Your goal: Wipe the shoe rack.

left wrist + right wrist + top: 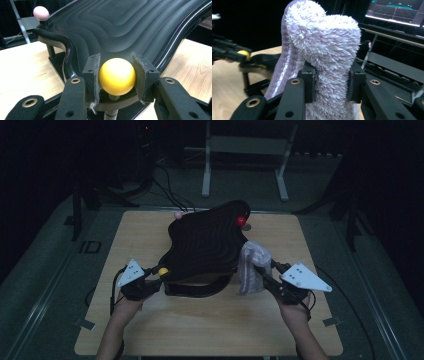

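On the worktop (150, 330), both grippers clamp: one a yellow ball, one a fluffy cloth

From the high view, the black wavy tray (207, 245) sits mid-worktop; the left gripper (156, 275) meets its corner at 8 o'clock, the right gripper (262, 270) holds the pale cloth (252, 265) at 4 o'clock, and a red ball (241, 221) sits at 1 o'clock. Left gripper view: pads (93, 75) press the yellow ball (117, 76); a pink ball (41, 13) sits at 10 o'clock. Right gripper view: the jaws pinch the cloth (324, 45), which rises upright between them
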A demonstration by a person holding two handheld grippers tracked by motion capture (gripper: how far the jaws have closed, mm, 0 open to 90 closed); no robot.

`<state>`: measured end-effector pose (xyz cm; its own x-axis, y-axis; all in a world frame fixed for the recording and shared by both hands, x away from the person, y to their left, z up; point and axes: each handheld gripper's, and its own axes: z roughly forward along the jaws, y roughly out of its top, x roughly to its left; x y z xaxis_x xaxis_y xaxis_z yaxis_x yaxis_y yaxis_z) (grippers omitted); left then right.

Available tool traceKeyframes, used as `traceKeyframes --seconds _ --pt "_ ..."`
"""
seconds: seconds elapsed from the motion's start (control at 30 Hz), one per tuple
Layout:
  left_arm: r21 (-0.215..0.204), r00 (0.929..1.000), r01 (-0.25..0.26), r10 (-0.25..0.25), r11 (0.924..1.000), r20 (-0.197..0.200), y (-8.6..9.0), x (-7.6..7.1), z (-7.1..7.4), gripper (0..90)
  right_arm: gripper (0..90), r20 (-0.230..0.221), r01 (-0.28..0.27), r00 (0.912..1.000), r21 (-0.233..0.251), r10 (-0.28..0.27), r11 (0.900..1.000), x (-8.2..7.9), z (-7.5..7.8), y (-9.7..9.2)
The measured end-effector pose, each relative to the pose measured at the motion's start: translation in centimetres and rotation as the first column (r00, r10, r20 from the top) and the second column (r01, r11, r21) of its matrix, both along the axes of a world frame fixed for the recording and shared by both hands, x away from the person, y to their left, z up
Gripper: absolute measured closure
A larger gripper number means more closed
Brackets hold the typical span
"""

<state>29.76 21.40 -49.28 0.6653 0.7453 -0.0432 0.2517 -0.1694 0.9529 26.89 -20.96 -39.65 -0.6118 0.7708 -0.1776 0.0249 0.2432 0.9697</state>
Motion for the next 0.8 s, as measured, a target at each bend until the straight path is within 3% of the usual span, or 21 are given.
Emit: traceKeyframes --seconds 0.27,0.4,0.57,0.6,0.7,0.8 --pt "0.003 1.0 0.002 -0.002 1.0 -0.002 0.0 0.0 0.1 59.2 66.4 -0.086 0.026 0.9961 0.039 -0.022 0.9989 1.4 -2.4 -0.8" --pt "0.002 1.0 0.002 -0.002 1.0 -0.003 0.0 0.0 0.1 59.2 66.4 -0.058 0.034 0.9978 0.025 -0.032 0.9991 1.6 -1.0 -1.0" --pt "0.001 1.0 0.003 -0.003 1.0 -0.001 0.0 0.0 0.0 59.2 66.3 -0.025 0.049 0.9986 0.056 -0.047 0.9972 2.6 0.7 -1.3" --pt "0.004 1.0 0.0 0.0 1.0 -0.001 -0.1 0.0 0.1 59.3 66.4 -0.03 0.051 0.9984 0.056 -0.049 0.9972 3.0 0.6 -1.3" --pt "-0.001 1.0 0.0 0.0 1.0 0.001 0.0 0.0 0.0 59.2 68.1 -0.098 0.043 0.9945 0.054 -0.037 0.9976 4.2 -1.0 -1.2" --pt "0.002 1.0 -0.001 0.001 1.0 0.002 -0.1 0.0 0.0 59.3 68.5 -0.129 0.044 0.9911 0.066 -0.035 0.9969 4.2 -2.2 -1.4"
